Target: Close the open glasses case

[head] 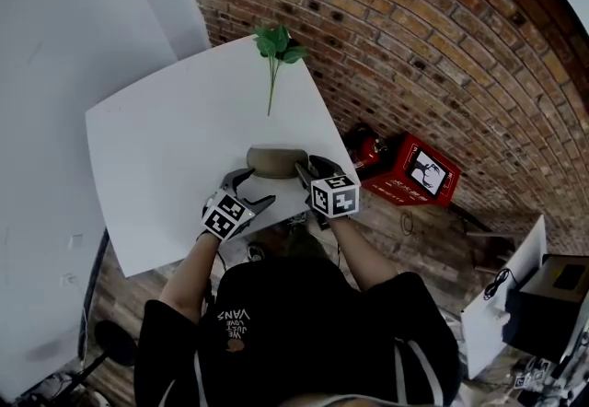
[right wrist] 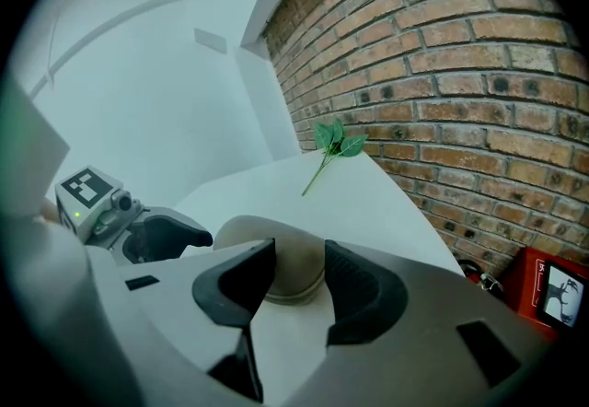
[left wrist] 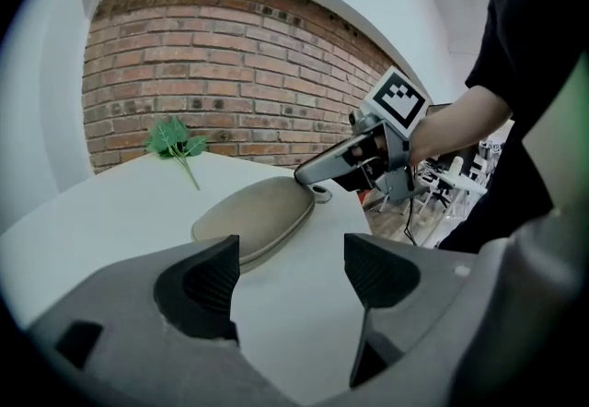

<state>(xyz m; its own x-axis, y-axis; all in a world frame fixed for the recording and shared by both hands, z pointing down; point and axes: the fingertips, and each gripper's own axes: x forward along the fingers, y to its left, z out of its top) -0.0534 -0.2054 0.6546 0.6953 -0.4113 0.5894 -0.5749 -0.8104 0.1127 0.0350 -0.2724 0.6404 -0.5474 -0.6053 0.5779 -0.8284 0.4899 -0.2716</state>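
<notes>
A tan glasses case point(head: 276, 160) lies with its lid down near the front edge of the white table point(head: 166, 138). In the left gripper view the case point(left wrist: 256, 216) sits just beyond my left gripper point(left wrist: 293, 276), whose jaws stand wide open with only bare table between them. My right gripper point(head: 306, 170) is at the case's right end, its fingers point(left wrist: 317, 177) reaching over that end. In the right gripper view the case point(right wrist: 285, 267) shows past the gap of the right gripper point(right wrist: 299, 281), whose jaws are apart and not pressing on it.
A green leafy sprig point(head: 274, 46) lies at the table's far side. A brick wall runs behind the table. On the floor to the right stand a red box point(head: 419, 170) and other clutter. The person's body is close against the table's front edge.
</notes>
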